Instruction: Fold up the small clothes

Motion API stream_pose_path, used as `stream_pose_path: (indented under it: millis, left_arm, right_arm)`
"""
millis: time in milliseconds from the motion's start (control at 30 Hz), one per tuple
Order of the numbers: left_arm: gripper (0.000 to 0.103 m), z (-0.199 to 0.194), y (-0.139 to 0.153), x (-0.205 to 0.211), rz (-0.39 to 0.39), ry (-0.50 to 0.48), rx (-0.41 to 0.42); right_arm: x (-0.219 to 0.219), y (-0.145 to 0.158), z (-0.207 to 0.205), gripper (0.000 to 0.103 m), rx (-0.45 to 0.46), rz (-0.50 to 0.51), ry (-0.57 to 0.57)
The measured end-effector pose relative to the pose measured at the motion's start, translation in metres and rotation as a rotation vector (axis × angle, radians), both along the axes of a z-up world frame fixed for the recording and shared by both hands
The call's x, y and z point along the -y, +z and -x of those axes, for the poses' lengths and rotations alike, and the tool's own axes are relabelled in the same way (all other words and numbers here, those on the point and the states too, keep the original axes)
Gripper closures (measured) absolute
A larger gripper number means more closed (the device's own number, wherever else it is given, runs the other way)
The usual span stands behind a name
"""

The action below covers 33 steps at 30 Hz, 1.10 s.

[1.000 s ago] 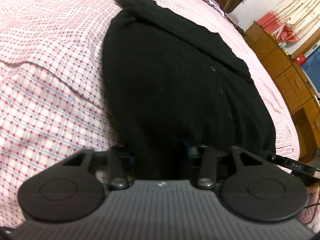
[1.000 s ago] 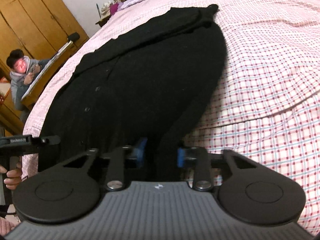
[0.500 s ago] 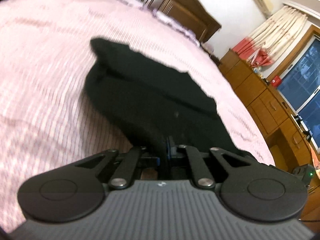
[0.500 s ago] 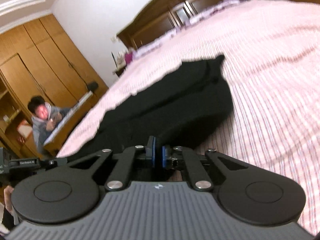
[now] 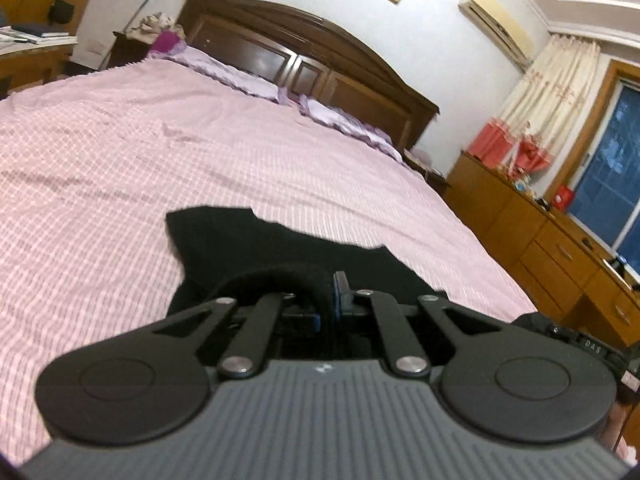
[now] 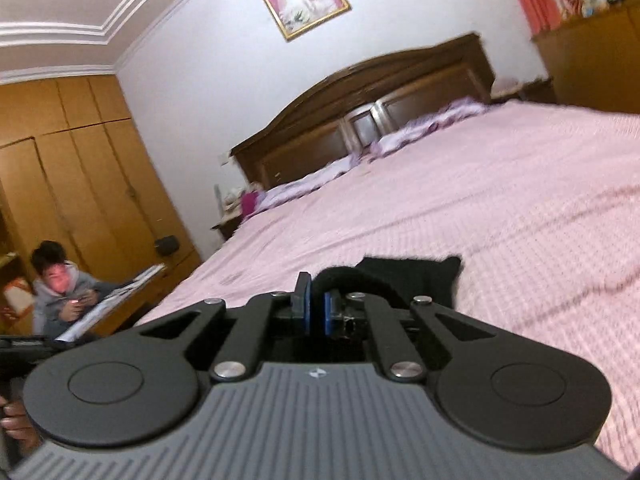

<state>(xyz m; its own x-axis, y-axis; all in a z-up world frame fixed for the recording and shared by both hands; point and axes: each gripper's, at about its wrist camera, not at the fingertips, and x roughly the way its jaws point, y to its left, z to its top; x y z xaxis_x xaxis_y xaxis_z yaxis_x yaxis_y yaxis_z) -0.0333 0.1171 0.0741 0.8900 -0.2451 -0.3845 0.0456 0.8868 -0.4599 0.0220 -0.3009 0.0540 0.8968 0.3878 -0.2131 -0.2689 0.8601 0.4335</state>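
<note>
A black knit garment [image 5: 256, 240] lies on the pink checked bedspread [image 5: 120, 168]. My left gripper [image 5: 327, 304] is shut on its near hem, which loops up over the blue pads. In the right wrist view the same black garment [image 6: 416, 276] shows only as a small dark patch past the fingers. My right gripper [image 6: 316, 312] is shut on another part of the hem, which curls over the right finger. Both grippers are raised and tilted up, so most of the garment is hidden below them.
A dark wooden headboard [image 5: 304, 60] and purple pillows [image 5: 240, 76] stand at the far end of the bed. Wooden drawers [image 5: 560, 248] line the right side. A seated person [image 6: 64, 292] is by the wardrobe [image 6: 80, 184] on the left.
Both grippers went from open around the hem to shut on it, then lifted and tilted upward, carrying the hem toward the far end. Far less garment shows now.
</note>
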Motion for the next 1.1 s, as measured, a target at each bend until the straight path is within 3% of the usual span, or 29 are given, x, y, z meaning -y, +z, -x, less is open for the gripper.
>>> stream_pose_path:
  millis: [133,433,600,700,833,900,1100]
  left_arm:
    - [0.095,-0.024,-0.012,-0.002,-0.047,0.040,-0.014]
    - [0.095,-0.067,-0.082,-0.017,-0.057,0.090,-0.188]
    - [0.092,-0.067,-0.100,-0.024,-0.018,0.094,-0.221]
    - [0.090,-0.063,-0.095,-0.024,-0.005,0.094,-0.244]
    - [0.070,-0.048,-0.088,-0.020,0.021,0.076,-0.243]
    - [0.068,-0.039,-0.088,-0.016,0.040,0.060,-0.247]
    - [0.068,-0.032,-0.098,-0.009,0.132,0.032,-0.268]
  right_arm:
    - [-0.011,-0.018,-0.025,0.097,-0.018,0.073,-0.046]
    - [-0.018,-0.092,-0.079,0.097,-0.214,0.142,-0.084]
    - [-0.009,-0.114,-0.090,0.095,-0.297,0.071,-0.070]
    - [-0.006,-0.110,-0.088,0.084,-0.325,0.035,-0.057]
    - [-0.001,-0.102,-0.073,0.062,-0.343,-0.038,-0.019]
    - [0.002,-0.100,-0.062,0.056,-0.345,-0.064,-0.013]
    - [0.004,-0.104,-0.044,0.051,-0.373,-0.146,-0.002]
